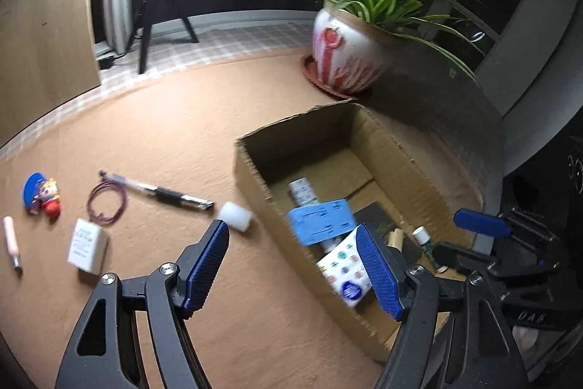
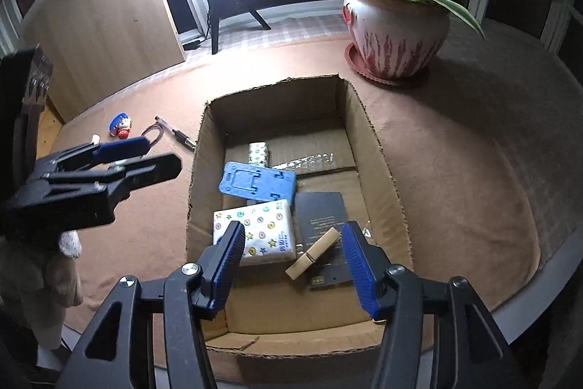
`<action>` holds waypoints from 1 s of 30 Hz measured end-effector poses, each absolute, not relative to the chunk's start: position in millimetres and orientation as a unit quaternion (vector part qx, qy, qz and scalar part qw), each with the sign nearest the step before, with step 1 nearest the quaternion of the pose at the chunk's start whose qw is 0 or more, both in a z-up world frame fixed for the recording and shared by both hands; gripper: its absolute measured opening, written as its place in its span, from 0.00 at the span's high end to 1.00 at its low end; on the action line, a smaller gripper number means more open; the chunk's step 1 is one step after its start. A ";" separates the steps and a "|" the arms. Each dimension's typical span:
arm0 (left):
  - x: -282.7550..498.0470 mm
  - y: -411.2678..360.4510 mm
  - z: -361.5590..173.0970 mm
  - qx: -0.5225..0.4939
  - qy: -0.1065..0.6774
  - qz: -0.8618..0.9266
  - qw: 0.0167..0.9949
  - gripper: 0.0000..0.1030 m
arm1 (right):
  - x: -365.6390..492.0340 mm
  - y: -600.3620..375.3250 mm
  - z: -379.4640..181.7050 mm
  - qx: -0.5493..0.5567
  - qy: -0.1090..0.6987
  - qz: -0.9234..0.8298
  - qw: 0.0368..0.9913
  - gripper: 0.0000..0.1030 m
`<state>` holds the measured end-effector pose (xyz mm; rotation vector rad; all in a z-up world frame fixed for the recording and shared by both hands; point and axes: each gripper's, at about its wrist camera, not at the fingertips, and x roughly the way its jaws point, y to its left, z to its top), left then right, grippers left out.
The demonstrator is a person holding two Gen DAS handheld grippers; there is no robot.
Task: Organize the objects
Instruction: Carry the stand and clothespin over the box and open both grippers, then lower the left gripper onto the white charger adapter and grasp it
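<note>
We hold both hand-held grippers spread and empty, the right hand-held gripper (image 2: 291, 254) over the cardboard box (image 2: 379, 148) with a wooden clothespin (image 2: 313, 257) lying between its fingers, the left hand-held gripper (image 1: 295, 261) beside the box's wall, a blue holder (image 1: 322, 221) just ahead.

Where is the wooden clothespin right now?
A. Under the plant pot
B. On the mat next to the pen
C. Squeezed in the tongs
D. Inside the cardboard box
D. The wooden clothespin lies inside the cardboard box on a black booklet, below the open right tongs.
</note>
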<state>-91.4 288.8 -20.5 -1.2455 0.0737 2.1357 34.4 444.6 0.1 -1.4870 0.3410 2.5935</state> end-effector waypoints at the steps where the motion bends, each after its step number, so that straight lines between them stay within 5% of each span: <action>1: -91.5 283.0 -21.3 -0.476 0.026 0.817 0.324 0.27 | 33.1 444.3 0.0 -0.493 0.119 0.860 0.065 0.50; 19: -144.2 148.2 -62.1 -0.506 0.012 0.841 0.189 0.27 | -2.3 394.2 8.7 -0.476 0.156 0.865 0.010 0.50; 30: -175.6 130.6 -94.8 -0.529 0.019 0.832 0.168 0.27 | -8.3 371.0 7.1 -0.483 0.147 0.863 -0.012 0.50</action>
